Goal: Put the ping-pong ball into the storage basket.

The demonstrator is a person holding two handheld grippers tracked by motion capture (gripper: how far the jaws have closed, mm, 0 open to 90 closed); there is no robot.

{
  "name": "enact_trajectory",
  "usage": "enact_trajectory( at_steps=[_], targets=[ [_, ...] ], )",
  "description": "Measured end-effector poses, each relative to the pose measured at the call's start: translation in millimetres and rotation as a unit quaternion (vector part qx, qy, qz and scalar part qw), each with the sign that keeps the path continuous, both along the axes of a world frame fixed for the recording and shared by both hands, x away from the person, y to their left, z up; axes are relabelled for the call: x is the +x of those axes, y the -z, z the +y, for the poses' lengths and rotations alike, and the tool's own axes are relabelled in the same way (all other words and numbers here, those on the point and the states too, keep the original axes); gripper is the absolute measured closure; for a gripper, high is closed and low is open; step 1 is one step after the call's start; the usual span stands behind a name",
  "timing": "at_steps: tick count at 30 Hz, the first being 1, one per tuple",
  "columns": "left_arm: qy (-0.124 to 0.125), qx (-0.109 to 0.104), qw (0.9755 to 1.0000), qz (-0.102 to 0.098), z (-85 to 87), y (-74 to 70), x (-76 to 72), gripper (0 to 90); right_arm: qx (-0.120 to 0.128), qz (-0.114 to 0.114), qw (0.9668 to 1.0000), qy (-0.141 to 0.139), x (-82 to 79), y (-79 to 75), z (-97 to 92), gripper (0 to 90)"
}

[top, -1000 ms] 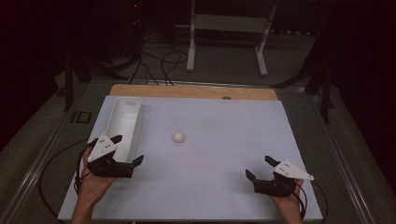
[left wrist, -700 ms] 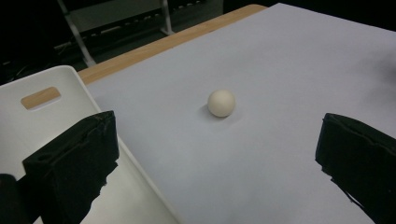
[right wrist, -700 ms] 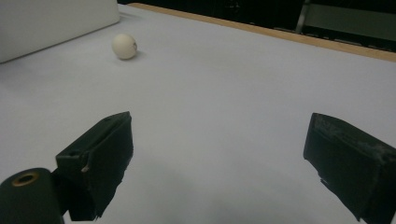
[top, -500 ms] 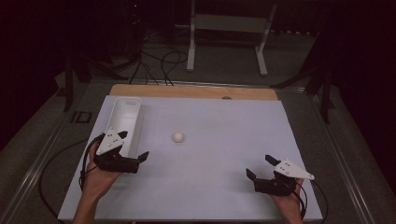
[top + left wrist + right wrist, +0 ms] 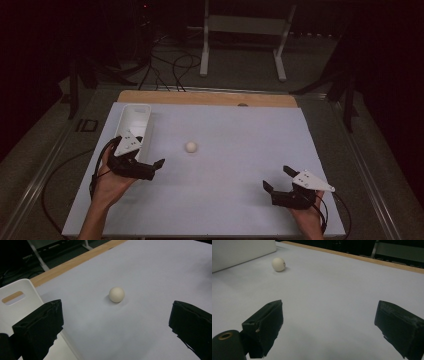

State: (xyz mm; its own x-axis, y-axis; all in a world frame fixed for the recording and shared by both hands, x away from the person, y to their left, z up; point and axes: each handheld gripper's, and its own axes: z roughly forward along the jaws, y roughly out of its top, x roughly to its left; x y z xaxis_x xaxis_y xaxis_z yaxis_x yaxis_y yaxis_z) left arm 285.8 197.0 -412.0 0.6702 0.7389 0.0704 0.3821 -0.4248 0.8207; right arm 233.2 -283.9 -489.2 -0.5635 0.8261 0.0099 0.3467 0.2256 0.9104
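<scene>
A small, round, cream-white ball (image 5: 190,146) lies on the pale sheet, ahead of the left gripper (image 5: 152,166) and well apart from it. That gripper's jaws are spread wide and empty, beside the white tray (image 5: 136,114). The right gripper (image 5: 278,180) is likewise spread, holding nothing.

You see a white sheet (image 5: 240,165) covering the table, a wooden strip (image 5: 200,98) along its far edge, and a metal stand (image 5: 245,30) with cables (image 5: 172,65) on the floor beyond.
</scene>
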Motion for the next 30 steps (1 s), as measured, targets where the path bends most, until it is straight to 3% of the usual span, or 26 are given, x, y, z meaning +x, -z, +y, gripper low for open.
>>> enact_trajectory(
  at_steps=[21, 30],
  targets=[
    [0.016, 0.033, 0.9989, 0.029, -22.2, -4.9, 20.7, 0.1, 0.003, 0.003, 1.0000, 0.001, -0.3, 0.6, -0.6, 7.9],
    [0.018, 0.038, 0.9982, 0.042, -27.6, -3.3, 29.0, 0.1, 0.002, 0.003, 1.0000, 0.001, -0.3, 0.5, -0.8, 7.9]
  ],
)
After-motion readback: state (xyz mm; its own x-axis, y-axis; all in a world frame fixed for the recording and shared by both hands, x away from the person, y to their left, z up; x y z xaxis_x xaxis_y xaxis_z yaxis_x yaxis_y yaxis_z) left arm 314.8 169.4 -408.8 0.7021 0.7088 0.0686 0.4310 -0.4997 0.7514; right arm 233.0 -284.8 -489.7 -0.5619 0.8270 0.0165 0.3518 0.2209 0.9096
